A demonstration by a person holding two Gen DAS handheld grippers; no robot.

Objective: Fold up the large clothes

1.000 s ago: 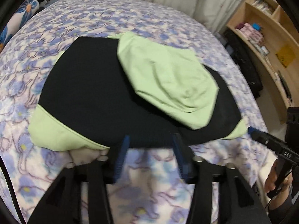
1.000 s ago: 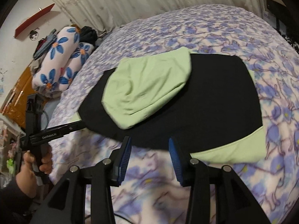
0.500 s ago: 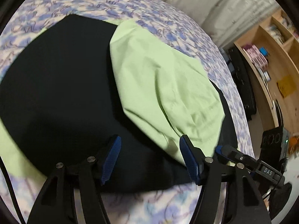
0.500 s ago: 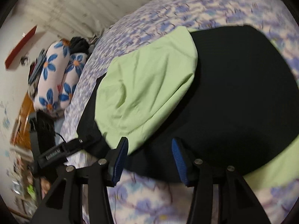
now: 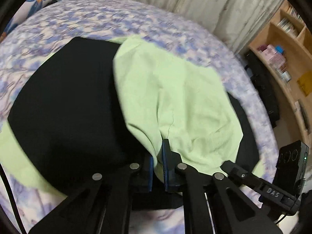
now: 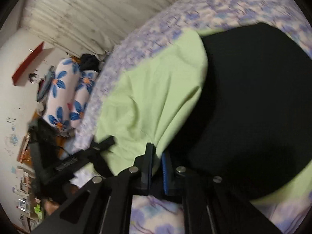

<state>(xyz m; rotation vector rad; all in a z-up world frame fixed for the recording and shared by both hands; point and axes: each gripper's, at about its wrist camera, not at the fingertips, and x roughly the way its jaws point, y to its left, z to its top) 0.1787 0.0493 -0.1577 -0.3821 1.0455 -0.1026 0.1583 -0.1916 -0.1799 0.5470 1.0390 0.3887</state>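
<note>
Black-and-green shirt (image 5: 64, 105) lies flat on the bed (image 5: 81, 19), its green flap (image 5: 175, 101) folded over the black body. Left tool (image 5: 158, 163) is clenched on the near edge of that flap. Right tool (image 6: 156, 163) is clenched on the same flap (image 6: 148, 97), at the edge beside the left tool's grip. Fabric looks light, thin, floppy: no stiffness, it will sag and drag between grips. Judgement: hold at hem corners, well apart, keep the cloth taut, lift clear of the black body to avoid bunching.
</note>
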